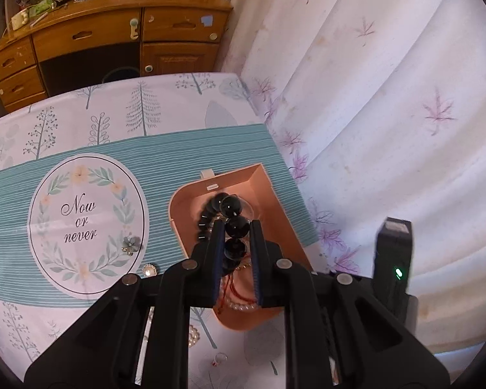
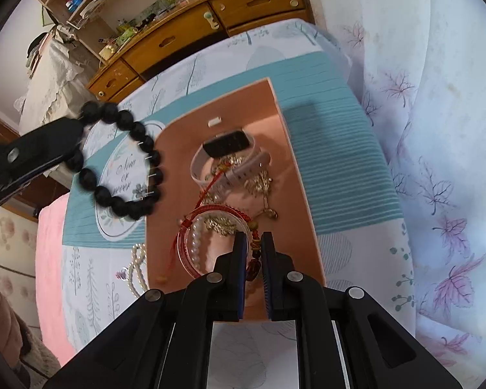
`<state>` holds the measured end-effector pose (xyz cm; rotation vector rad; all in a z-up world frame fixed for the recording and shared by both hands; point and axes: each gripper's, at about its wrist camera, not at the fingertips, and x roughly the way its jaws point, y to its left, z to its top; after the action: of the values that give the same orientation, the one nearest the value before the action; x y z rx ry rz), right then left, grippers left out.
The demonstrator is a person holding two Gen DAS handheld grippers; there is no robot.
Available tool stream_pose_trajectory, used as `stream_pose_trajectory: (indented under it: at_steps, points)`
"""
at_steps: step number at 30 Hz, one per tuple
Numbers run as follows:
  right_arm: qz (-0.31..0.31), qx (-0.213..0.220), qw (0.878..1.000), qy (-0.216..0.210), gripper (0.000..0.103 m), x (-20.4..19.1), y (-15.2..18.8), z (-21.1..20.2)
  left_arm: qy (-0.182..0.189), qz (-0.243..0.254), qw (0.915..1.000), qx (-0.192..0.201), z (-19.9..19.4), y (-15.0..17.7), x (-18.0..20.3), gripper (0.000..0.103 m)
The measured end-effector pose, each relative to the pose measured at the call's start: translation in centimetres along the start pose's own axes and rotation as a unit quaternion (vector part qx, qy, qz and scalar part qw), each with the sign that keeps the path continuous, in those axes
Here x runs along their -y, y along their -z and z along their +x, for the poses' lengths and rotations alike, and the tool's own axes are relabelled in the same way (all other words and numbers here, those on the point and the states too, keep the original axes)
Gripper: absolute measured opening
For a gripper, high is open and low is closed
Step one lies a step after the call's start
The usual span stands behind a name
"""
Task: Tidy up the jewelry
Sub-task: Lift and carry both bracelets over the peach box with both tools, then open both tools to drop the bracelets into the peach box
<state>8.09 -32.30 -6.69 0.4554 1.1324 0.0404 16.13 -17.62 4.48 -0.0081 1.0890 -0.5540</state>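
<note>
An open peach-pink box lies on the tablecloth. My left gripper is shut on a black bead bracelet that hangs over the box. From the right wrist view the same bracelet dangles left of the box from the left gripper. Low over the box's near end, my right gripper is shut on a red cord bracelet with dark red beads. Inside the box lie a smartwatch, a gold chain, a pearl bracelet and a clear red bangle.
Loose pieces lie on the cloth: a flower brooch, a round pearl stud, a ring, a pearl necklace. A wooden dresser stands behind the table. A leaf-print curtain hangs along the right edge.
</note>
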Motion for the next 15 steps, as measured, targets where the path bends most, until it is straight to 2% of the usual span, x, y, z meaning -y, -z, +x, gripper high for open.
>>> stream_pose_trajectory:
  at_steps: [5,10,15]
  points:
    - [-0.009,-0.008,1.000,-0.017,0.011,0.5,0.9,0.7,-0.025,-0.007,0.9994,-0.021,3.0,-0.3,0.0,0.013]
    - [-0.007,0.008,0.999,-0.035,0.023,1.0,1.5,-0.5,-0.037,-0.002,0.9982,-0.047,6.0,-0.1,0.8,0.013]
    - [-0.012,0.020,0.999,-0.041,0.024,1.1,2.1,-2.2,-0.045,0.024,0.9968,-0.061,7.7,0.2,2.5,0.013]
